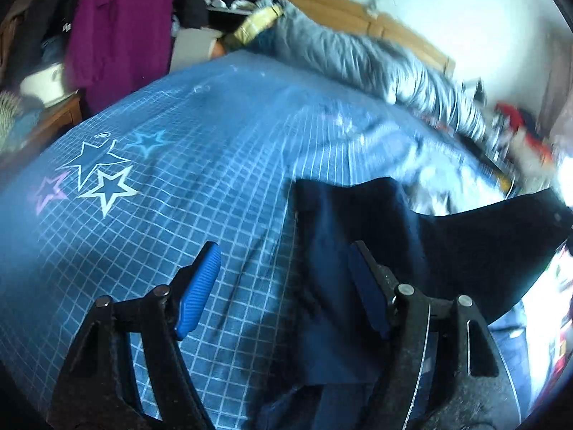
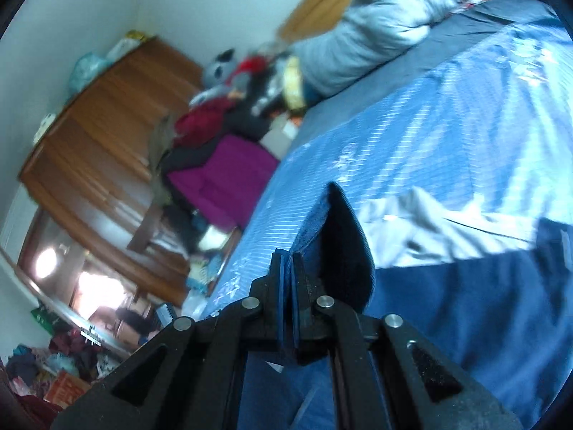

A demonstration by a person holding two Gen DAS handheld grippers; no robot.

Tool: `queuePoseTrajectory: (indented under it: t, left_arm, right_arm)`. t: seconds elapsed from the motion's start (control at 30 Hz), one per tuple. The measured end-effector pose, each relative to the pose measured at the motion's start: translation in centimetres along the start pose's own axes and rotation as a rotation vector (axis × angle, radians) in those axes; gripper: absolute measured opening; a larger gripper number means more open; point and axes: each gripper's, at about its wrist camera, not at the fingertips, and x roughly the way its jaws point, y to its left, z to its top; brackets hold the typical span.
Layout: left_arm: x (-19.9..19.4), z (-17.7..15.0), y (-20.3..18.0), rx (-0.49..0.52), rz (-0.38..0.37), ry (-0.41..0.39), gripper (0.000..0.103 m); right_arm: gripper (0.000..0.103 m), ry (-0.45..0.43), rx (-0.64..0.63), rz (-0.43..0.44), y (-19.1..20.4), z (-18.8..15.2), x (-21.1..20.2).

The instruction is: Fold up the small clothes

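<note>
Dark navy garment spread over the blue checked bedspread, one part lifted off the bed toward the right edge of the left wrist view. Same navy garment in the right wrist view, a fold of it standing up just past the fingertips.

Right gripper closed, blue pads pressed together; dark cloth bunched right against its right-hand finger, but cannot tell whether an edge is actually pinched between the pads. Left gripper spread wide above the bed, nothing between its fingers; left blue pad over bare bedspread, right pad over the navy fabric, not clamping it.

Further out: star prints on the bedspread to the left. Pale grey crumpled cloth lying on the bed beyond the navy piece. Grey quilt bunched along the far side of the bed, against a wooden headboard. Magenta garment hanging beside the bed among piled clothes. Wooden wardrobe against the white wall, more clothes heaped on the floor below it. Much of both views blurred.
</note>
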Motion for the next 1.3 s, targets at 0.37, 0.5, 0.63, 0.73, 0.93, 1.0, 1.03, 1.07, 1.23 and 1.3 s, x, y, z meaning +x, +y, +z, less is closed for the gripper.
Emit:
queuePoseTrajectory:
  t: [0.37, 0.5, 0.63, 0.73, 0.93, 1.0, 1.03, 1.07, 1.23, 1.3]
  left_arm:
    - [3.7, -2.8, -1.1, 0.140, 0.148, 0.179, 0.071]
    - [3.2, -2.6, -0.6, 0.109, 0.162, 0.178, 0.073]
    - [0.8, -1.9, -0.1, 0.050, 0.206, 0.094, 0.072]
    - [-0.3, -1.5, 0.0, 0.012, 0.169, 0.024, 0.072]
    - [3.2, -3.9, -0.8, 0.118, 0.195, 0.197, 0.073]
    - [2.1, -3.9, 0.0, 0.081, 0.179, 0.184, 0.073]
    - [1.6, -4.0, 0.2, 0.081, 0.176, 0.179, 0.073]
    - [1.0, -4.2, 0.4, 0.081, 0.170, 0.172, 0.073]
    - [-0.9, -4.6, 1.6, 0.022, 0.135, 0.144, 0.073]
    - [-1.5, -4.6, 1.7, -0.009, 0.132, 0.125, 0.071]
  right_arm:
    - [0.007, 0.072, 0.111, -0.222, -10.4, -3.5, -2.8]
    - [0.013, 0.155, 0.112, -0.404, -13.3, -5.2, -2.4]
    - [0.018, 0.086, 0.023, -0.553, -12.2, -4.6, -4.9]
    - [0.026, 0.046, -0.077, -0.536, -9.8, -4.3, -5.6]
    - [0.027, 0.273, -0.262, -0.404, -8.0, -7.3, -0.9]
    - [0.027, 0.332, -0.303, -0.463, -8.1, -9.1, -0.2]
    - [0.029, 0.300, -0.314, -0.467, -7.9, -9.7, -1.0]
    - [0.033, 0.311, -0.290, -0.457, -8.1, -10.3, -1.6]
    - [0.037, 0.359, -0.273, -0.435, -7.1, -12.0, -4.4]
    - [0.037, 0.311, -0.283, -0.400, -6.1, -11.1, -5.5]
